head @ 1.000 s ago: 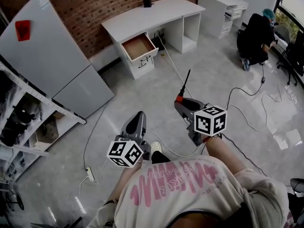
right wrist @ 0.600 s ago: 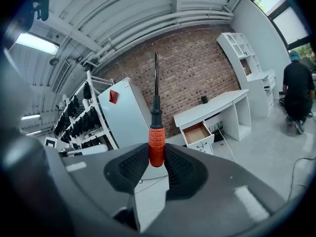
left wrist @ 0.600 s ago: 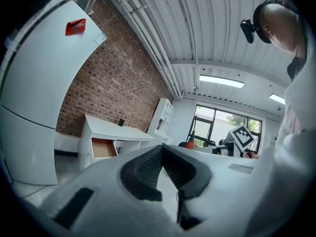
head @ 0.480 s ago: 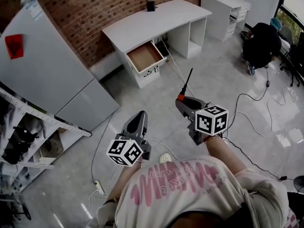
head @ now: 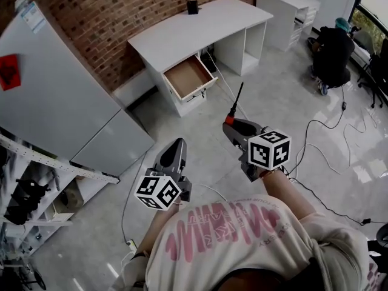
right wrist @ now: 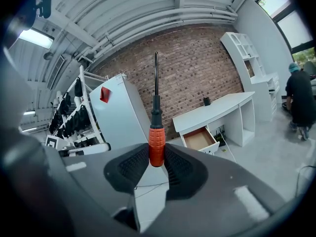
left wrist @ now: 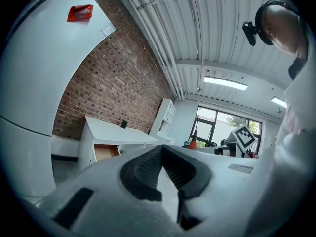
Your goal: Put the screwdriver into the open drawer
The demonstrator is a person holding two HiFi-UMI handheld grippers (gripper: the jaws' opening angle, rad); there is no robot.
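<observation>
The screwdriver [head: 236,103] has an orange handle and a black shaft; my right gripper [head: 231,125] is shut on the handle, with the shaft pointing ahead toward the desk. In the right gripper view the screwdriver [right wrist: 156,132] stands upright between the pads of the right gripper [right wrist: 156,156]. The open drawer [head: 188,77], with a bare brown bottom, juts from the white desk [head: 200,26] some way ahead; the drawer [right wrist: 199,138] also lies beyond the jaws. My left gripper [head: 176,145] hangs lower left, shut and holding nothing, and the left gripper [left wrist: 161,150] shows its pad tips meeting.
A grey fridge [head: 57,90] stands at the left, with metal shelving [head: 36,187] below it. Cables [head: 315,141] trail over the tiled floor, and a power strip [head: 131,245] lies near my feet. A person [head: 333,47] crouches at the far right by a white shelf unit [head: 285,5].
I have walked toward the desk with both grippers held as before; the desk and open drawer sit nearer and lower in the head view. The screwdriver stays gripped.
</observation>
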